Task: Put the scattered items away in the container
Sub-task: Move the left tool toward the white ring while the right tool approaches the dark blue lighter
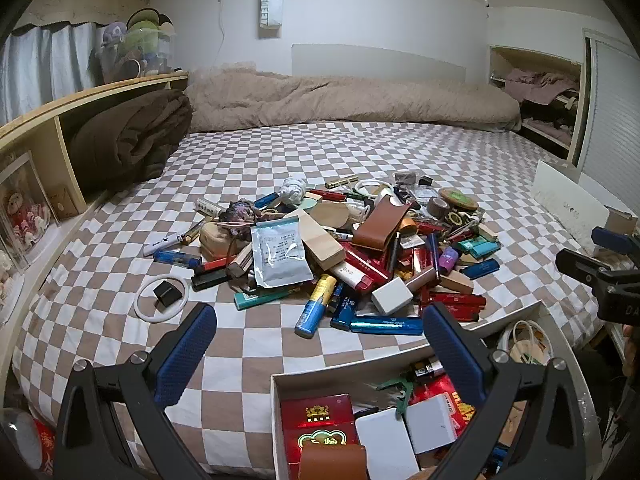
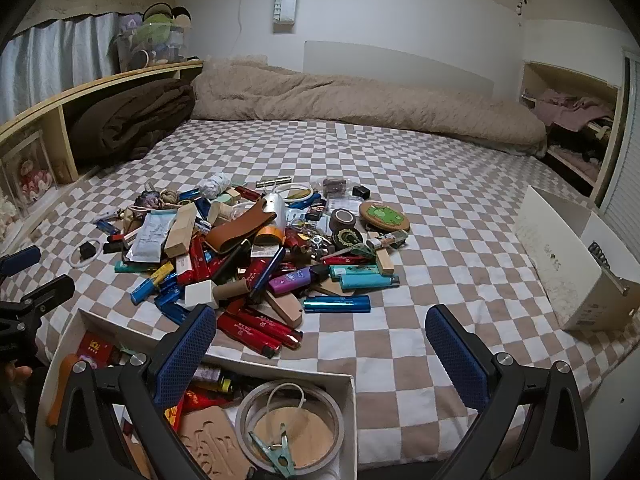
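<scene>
Left wrist view: a bed [image 1: 360, 152] with a soft brown-and-white checked sheet fills the frame, a fuzzy beige duvet [image 1: 340, 100] bunched along its far edge. At centre, a heap of scattered items [image 1: 340, 248] sprawls: glossy lighters, wooden blocks, a tan leather pouch, a crinkled foil packet. The white cardboard container [image 1: 276, 408], rectangular and part-filled, sits at the lower right of the frame. A smooth white ring [image 1: 138, 300] lies left of the heap. The left gripper [image 1: 320, 344] hangs empty, its 2 ribbed blue pads spread wide. In the right wrist view, the right gripper [image 2: 320, 344] likewise gapes wide, holding nothing, above the container's rim.
</scene>
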Available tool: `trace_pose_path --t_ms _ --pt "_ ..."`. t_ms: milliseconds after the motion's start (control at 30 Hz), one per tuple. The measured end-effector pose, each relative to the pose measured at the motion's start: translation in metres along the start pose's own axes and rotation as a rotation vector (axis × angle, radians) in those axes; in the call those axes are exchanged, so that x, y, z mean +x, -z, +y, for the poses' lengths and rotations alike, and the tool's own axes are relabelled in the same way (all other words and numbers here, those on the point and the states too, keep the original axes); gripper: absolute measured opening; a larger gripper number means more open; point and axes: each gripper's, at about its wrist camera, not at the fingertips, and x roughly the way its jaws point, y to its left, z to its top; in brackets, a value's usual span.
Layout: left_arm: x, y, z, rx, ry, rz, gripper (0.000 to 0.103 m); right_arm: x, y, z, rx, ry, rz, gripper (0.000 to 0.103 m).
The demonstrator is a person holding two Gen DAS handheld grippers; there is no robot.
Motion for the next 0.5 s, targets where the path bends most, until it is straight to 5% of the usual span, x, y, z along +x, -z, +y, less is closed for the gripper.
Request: trace_pose_path --t_ms 500 --pt "0.025 -0.001 0.013 -0.009 -0.018 0.058 0.103 0.027 -0.005 0.009 -0.018 -0.016 0.046 0.103"
